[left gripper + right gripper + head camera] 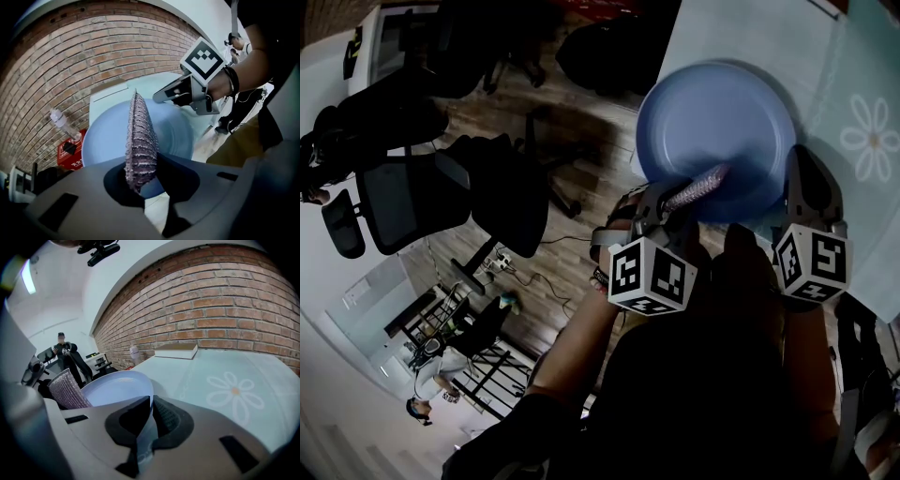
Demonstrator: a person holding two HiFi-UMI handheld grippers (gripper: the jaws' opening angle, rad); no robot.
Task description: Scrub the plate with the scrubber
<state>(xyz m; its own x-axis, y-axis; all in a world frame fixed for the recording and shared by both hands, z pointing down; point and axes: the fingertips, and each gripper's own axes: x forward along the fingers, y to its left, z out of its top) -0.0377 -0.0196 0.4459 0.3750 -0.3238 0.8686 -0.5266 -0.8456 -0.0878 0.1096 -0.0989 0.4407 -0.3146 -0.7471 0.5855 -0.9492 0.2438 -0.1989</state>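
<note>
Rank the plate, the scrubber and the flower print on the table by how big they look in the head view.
Largest: plate, by far.
Next: flower print.
Smallest: scrubber, showing only as a thin strip.

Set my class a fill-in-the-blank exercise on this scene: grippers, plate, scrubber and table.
1. The left gripper is shut on the ____.
2. The right gripper clamps the blue plate by its ____.
3. The table bears a white ____ print.
Missing words: scrubber; rim; flower.
</note>
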